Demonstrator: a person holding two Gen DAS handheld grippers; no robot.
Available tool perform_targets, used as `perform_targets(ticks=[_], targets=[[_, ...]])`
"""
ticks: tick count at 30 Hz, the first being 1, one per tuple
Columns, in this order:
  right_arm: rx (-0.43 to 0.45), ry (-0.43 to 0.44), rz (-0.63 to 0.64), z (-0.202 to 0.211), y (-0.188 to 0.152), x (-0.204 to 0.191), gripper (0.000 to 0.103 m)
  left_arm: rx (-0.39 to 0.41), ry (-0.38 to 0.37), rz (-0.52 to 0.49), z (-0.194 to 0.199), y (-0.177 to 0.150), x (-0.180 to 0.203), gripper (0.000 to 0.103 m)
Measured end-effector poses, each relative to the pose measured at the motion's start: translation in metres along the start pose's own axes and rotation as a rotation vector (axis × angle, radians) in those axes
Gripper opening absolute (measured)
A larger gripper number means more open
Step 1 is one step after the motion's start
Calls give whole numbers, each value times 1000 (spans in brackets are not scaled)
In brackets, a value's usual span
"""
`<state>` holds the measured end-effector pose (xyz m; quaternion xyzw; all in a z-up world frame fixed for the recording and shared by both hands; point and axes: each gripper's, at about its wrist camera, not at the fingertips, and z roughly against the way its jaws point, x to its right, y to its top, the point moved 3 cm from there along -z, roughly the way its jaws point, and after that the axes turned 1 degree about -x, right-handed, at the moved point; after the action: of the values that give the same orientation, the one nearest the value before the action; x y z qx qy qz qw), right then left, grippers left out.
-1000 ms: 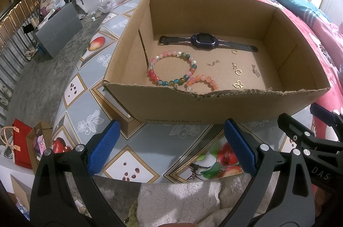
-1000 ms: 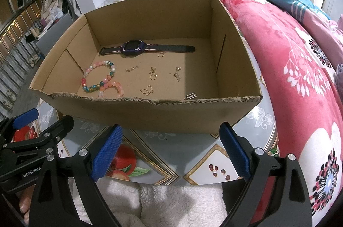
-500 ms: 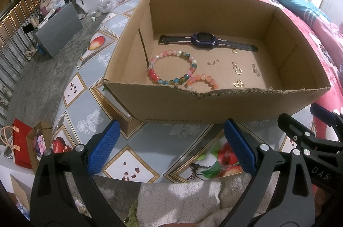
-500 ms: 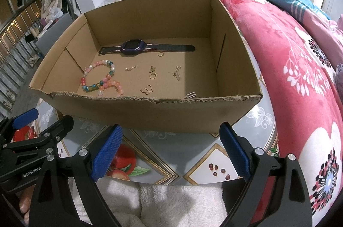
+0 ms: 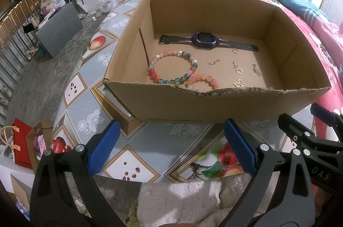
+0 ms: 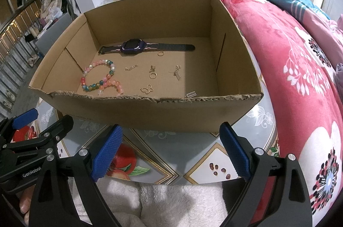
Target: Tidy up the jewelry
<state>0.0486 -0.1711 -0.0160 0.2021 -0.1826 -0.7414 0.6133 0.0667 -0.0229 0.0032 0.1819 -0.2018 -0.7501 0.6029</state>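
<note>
The left gripper [image 5: 170, 147] is held level, its two blue-padded fingers [image 5: 104, 148] spread wide with nothing between them. The right gripper [image 6: 170, 150] sits just beside it on its right, at about the same height and pointing the same way, jaws equally wide apart and empty. Each tool shows at the edge of the other's view.

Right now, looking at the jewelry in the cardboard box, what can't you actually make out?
- Small peach bead bracelet: its near part is hidden by the torn front wall of the brown cardboard box in both wrist views.
- Tiny silver comb-like piece: partly behind that wall in the right view, unseen in the left.
- Small gold charms: too small to identify.
- Purple smartwatch: its screen is unreadable.
</note>
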Motion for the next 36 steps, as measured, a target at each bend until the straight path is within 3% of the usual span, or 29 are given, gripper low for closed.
perform_targets(ticks=[36], targets=[[-17,-5,0,-3,-1,-3,89,-9,0,1,-2,-5,-4,94]])
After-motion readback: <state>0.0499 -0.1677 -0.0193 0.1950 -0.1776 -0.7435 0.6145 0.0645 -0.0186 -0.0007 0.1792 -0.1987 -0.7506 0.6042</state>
